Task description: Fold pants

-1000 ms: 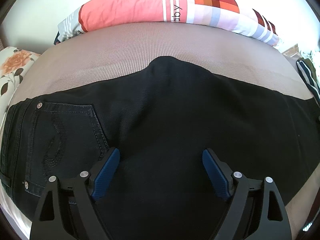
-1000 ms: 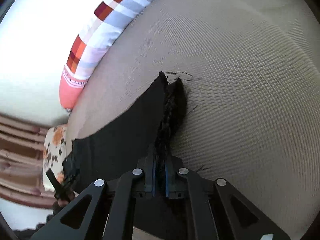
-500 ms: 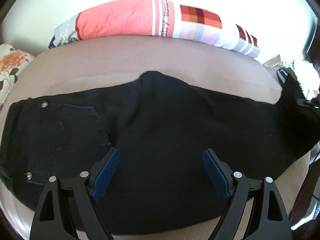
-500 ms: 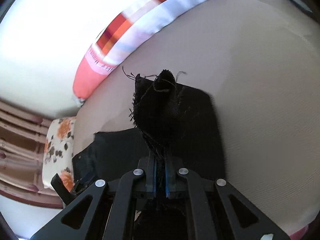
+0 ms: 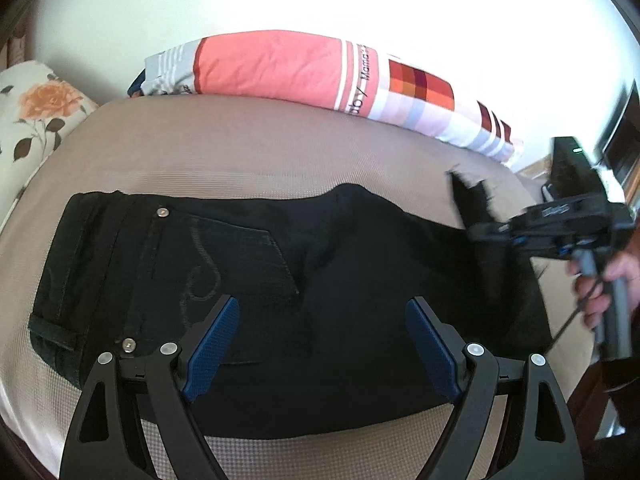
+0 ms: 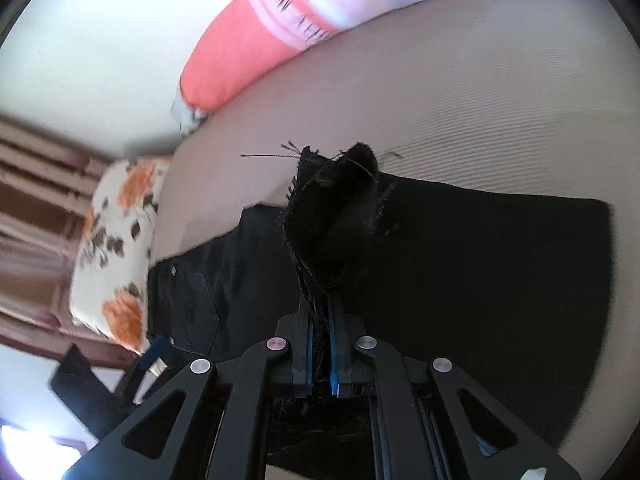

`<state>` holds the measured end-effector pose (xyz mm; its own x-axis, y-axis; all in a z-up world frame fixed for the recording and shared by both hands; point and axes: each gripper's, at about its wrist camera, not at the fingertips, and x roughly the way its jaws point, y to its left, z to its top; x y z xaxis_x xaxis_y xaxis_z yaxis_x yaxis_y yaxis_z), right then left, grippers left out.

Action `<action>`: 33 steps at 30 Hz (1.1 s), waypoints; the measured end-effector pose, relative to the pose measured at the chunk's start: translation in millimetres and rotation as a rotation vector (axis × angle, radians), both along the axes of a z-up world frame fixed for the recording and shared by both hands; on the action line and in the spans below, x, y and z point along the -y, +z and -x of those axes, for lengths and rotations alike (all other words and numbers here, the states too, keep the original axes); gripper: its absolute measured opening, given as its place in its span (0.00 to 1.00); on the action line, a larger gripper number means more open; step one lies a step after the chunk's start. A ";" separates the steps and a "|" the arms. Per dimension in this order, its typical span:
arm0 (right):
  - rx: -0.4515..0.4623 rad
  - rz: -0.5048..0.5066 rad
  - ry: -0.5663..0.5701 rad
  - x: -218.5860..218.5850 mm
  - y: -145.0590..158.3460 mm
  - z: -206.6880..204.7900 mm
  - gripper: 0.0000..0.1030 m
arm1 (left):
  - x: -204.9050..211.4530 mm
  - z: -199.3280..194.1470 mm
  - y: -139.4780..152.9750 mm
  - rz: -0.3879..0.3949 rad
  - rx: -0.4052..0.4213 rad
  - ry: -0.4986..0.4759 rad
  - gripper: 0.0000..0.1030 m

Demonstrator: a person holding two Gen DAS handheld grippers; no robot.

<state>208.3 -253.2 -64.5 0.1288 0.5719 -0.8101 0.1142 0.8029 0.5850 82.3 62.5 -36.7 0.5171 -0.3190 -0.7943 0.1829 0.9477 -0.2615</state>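
Black pants (image 5: 320, 264) lie flat across the beige mattress (image 5: 240, 152), waistband and back pocket (image 5: 224, 256) to the left. My left gripper (image 5: 322, 344) hovers open above their middle, nothing between its blue pads. My right gripper (image 6: 319, 312) is shut on the frayed leg hem (image 6: 336, 200), which stands bunched above the jaws. In the left wrist view that gripper (image 5: 480, 228) comes in from the right, held by a hand (image 5: 600, 284), with the hem (image 5: 468, 192) lifted over the leg. In the right wrist view the pants (image 6: 480, 264) spread dark under it.
A long pink and checked bolster pillow (image 5: 312, 72) lies along the far edge of the mattress by the white wall. A floral pillow (image 5: 36, 112) sits at the left end. The mattress's near edge runs just below the pants.
My right gripper has carried the leg hem leftward over the pants, toward the waistband end. The left gripper has risen and drawn back, so more of the pants and mattress shows.
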 end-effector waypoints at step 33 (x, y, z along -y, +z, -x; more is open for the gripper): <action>0.017 0.059 -0.153 50.3 20.7 87.7 0.41 | 37.2 -89.6 -73.9 0.403 -0.523 -0.100 0.47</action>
